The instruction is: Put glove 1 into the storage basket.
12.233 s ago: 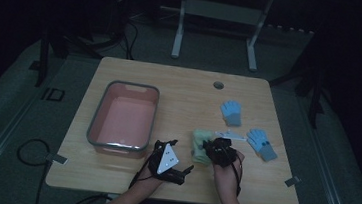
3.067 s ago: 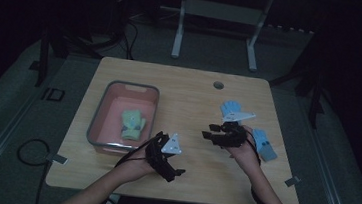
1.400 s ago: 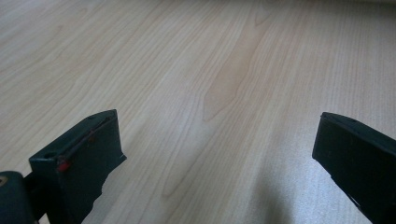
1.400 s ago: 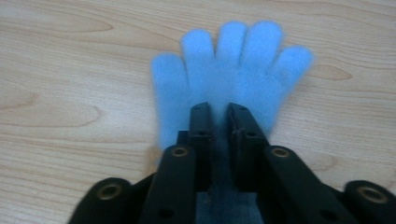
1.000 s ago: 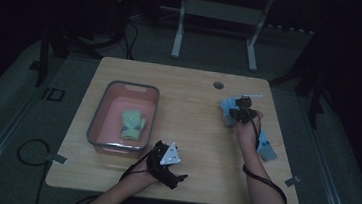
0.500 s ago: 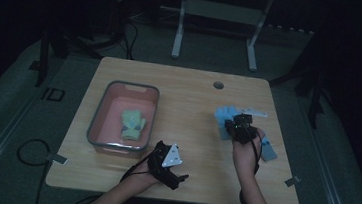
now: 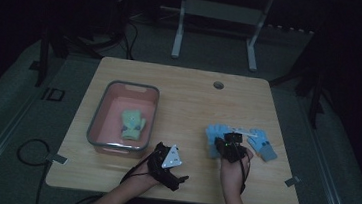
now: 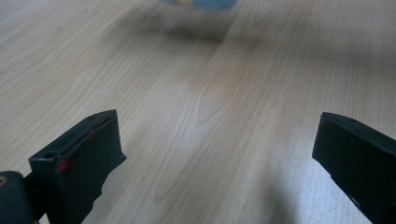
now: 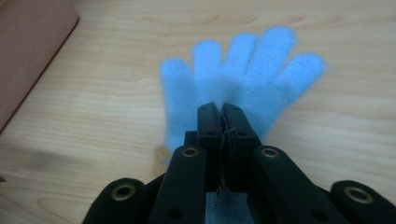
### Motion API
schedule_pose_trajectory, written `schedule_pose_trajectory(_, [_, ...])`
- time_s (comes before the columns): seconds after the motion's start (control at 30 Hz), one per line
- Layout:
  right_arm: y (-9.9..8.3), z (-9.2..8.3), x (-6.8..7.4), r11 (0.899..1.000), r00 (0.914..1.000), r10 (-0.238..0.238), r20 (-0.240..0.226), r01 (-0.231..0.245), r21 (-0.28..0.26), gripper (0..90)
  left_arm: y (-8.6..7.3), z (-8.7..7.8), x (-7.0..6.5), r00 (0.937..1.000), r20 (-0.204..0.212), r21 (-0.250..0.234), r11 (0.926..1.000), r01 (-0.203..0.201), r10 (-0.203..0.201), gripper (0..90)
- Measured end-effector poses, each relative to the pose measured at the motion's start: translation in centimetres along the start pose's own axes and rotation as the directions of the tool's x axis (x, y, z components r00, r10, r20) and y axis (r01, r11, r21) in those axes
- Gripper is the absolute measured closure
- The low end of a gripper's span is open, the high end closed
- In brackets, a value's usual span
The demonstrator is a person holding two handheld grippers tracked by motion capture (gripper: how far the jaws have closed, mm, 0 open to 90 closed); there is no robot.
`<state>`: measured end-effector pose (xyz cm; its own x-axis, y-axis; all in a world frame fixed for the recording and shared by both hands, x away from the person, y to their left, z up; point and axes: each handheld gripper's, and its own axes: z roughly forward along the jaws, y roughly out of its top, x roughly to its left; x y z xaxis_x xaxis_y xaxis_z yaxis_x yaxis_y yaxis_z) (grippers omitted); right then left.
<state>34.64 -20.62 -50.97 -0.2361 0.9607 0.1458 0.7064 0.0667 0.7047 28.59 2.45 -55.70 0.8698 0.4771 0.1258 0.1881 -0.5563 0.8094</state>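
My right gripper (image 7: 225, 142) is shut on a light blue glove (image 7: 214, 134) on the wooden table, right of centre. In the right gripper view the glove (image 9: 243, 65) spreads flat beyond the closed fingertips (image 9: 222, 110), which pinch its fabric near the palm. A second blue glove (image 7: 264, 143) lies just to the right. A green glove (image 7: 132, 123) lies inside the pink tray (image 7: 97, 124). My left gripper (image 7: 177, 179) rests near the table's front edge, open with nothing between its jaws (image 8: 215, 140). A blurred edge of the blue glove (image 8: 201, 3) shows far ahead of it.
The tray's pink side (image 9: 28, 42) lies to the left beyond the held glove. A round cable hole (image 7: 218, 85) sits near the table's far edge. Bare wood lies between the tray and the gloves. Cables and a metal stand (image 7: 217, 15) occupy the dark floor behind.
My right gripper has come back toward the person and slightly left, drawing the blue glove along the table with it. The left gripper has stayed put.
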Motion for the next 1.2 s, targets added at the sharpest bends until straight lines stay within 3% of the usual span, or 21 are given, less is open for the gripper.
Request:
schedule_pose_trajectory(0.07, [-0.5, 0.6, 0.4, 1.0, 0.9998, -0.014, 0.013, 0.014, 0.001, 86.9, -0.1, 0.0, -0.1, 0.9997, -0.017, 0.0, 0.9999, -0.015, 0.015, 1.7])
schedule_pose_trajectory(0.13, [-0.8, 1.3, 0.6, 1.0, 0.9994, -0.024, 0.026, 0.023, 0.011, 86.9, -0.1, 0.0, -0.1, 0.9999, -0.014, -0.004, 1.0, -0.006, 0.006, 1.7])
schedule_pose_trajectory(0.4, [-2.2, 4.0, 0.4, 0.999, 0.9978, -0.007, 0.066, 0.005, 0.04, 82.4, -0.1, 0.0, -0.2, 0.9997, -0.018, -0.007, 0.9999, -0.014, 0.014, 1.7])
schedule_pose_trajectory(0.5, [-2.0, 3.8, 0.6, 0.999, 0.9982, -0.02, 0.056, 0.018, 0.036, 74.8, -0.2, 0.0, -0.1, 0.9998, -0.016, -0.009, 0.9999, -0.013, 0.012, 1.7])
schedule_pose_trajectory(0.6, [-1.4, 3.0, 0.6, 0.999, 0.999, -0.028, 0.034, 0.028, 0.017, 72.7, -0.2, -0.2, -0.1, 0.9998, -0.015, -0.016, 0.9998, -0.014, 0.014, 1.7])
schedule_pose_trajectory(0.73, [0.0, 1.4, 0.0, 0.996, 0.9957, -0.092, 0.007, 0.092, -0.007, 70.3, -0.5, -0.3, 0.0, 0.9998, -0.013, -0.017, 0.9998, -0.014, 0.014, 1.7])
schedule_pose_trajectory(0.83, [0.9, -0.1, -1.6, 0.984, 0.9854, -0.17, -0.011, 0.169, -0.046, 68.2, -0.6, -0.5, 0.0, 0.9998, -0.014, -0.024, 0.9996, -0.015, 0.015, 1.7])
schedule_pose_trajectory(0.9, [1.3, -1.1, -3.4, 0.98, 0.9813, -0.19, -0.028, 0.188, -0.062, 68.4, -0.6, -0.6, 0.1, 0.9999, -0.011, -0.035, 0.9994, 0.0, -0.001, 1.7])
schedule_pose_trajectory(1.13, [1.6, -3.1, -10.6, 0.987, 0.9889, -0.148, -0.013, 0.147, -0.06, 65.2, -0.6, -0.6, 0.4, 1.0, -0.001, -0.037, 0.9993, 0.006, -0.006, 1.7])
schedule_pose_trajectory(1.2, [1.5, -3.2, -12.4, 0.987, 0.9879, -0.155, 0.011, 0.155, -0.053, 64.3, -0.6, -0.7, 0.4, 1.0, -0.002, -0.045, 0.999, 0.003, -0.003, 1.7])
